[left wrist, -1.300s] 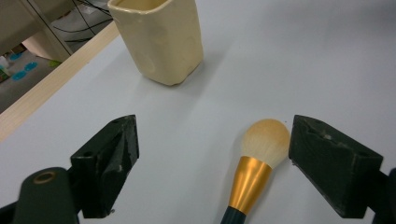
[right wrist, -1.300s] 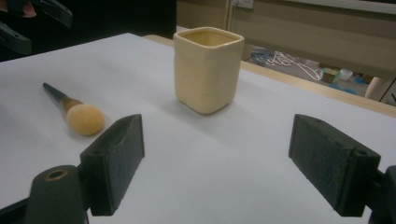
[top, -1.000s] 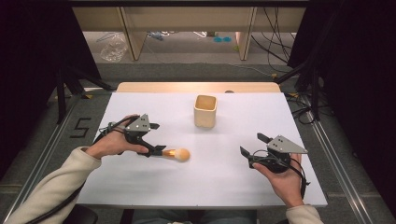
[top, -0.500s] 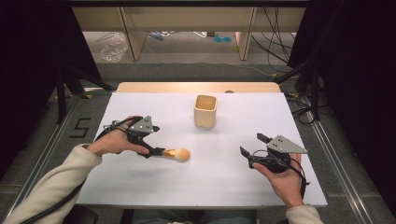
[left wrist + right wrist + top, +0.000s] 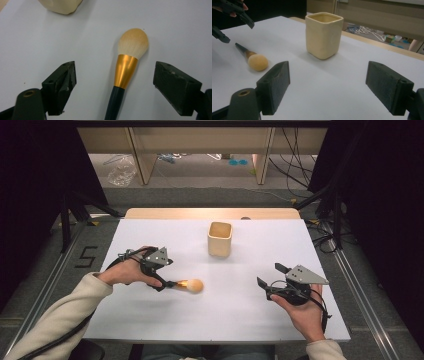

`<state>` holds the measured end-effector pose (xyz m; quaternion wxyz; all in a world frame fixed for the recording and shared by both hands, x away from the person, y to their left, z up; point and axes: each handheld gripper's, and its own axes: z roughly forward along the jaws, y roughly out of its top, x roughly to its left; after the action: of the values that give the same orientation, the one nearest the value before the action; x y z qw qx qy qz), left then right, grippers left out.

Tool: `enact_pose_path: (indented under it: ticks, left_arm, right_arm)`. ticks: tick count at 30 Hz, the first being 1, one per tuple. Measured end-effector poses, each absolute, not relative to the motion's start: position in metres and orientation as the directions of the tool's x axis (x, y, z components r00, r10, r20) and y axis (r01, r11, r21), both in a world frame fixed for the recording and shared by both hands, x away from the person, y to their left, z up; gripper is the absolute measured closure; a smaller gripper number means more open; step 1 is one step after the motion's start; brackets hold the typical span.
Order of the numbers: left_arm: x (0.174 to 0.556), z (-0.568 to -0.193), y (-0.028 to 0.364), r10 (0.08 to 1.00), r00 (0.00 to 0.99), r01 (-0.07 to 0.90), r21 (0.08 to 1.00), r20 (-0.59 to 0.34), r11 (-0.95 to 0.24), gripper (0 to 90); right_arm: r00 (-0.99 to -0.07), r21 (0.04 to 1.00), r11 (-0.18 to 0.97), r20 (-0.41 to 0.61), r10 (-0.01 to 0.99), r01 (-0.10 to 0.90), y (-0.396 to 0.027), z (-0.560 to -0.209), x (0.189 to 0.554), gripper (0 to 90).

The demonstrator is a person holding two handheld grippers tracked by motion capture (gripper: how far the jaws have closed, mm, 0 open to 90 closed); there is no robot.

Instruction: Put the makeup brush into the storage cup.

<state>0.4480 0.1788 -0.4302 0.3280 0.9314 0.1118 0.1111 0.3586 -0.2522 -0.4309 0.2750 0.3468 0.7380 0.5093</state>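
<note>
Straddling brush (image 5: 125, 75), left gripper (image 5: 115, 82) fingers wide, closing, not touching; right gripper (image 5: 327, 85) fingers wide.

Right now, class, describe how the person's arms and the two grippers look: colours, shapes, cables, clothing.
Both forearms wear cream long sleeves. Each hand holds a black two-jaw tool: the left gripper and the right gripper. Each carries a grey three-cornered plate on top and trails a black cable. Up close, the jaws end in blocky, wedge-shaped dark pads, and a brass-coloured ring sits in the body.
</note>
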Motion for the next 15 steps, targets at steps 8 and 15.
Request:
enact_pose_path:
  ticks: [8, 15]
  left_arm:
    - [0.4514, -0.4341, 0.174, 0.256, 0.959, 0.132, 0.605, 0.124, -0.785, 19.1]
    - [0.4541, -0.4394, 0.1699, 0.245, 0.962, 0.131, 0.582, 0.122, -0.802, 19.6]
  right_arm:
    - [-0.61, 0.943, 0.24, -0.053, 0.791, 0.23, -0.2521, -0.4311, 0.3589, 20.6]
    - [-0.608, 0.94, 0.246, -0.054, 0.792, 0.236, -0.2525, -0.4313, 0.3588, 20.8]
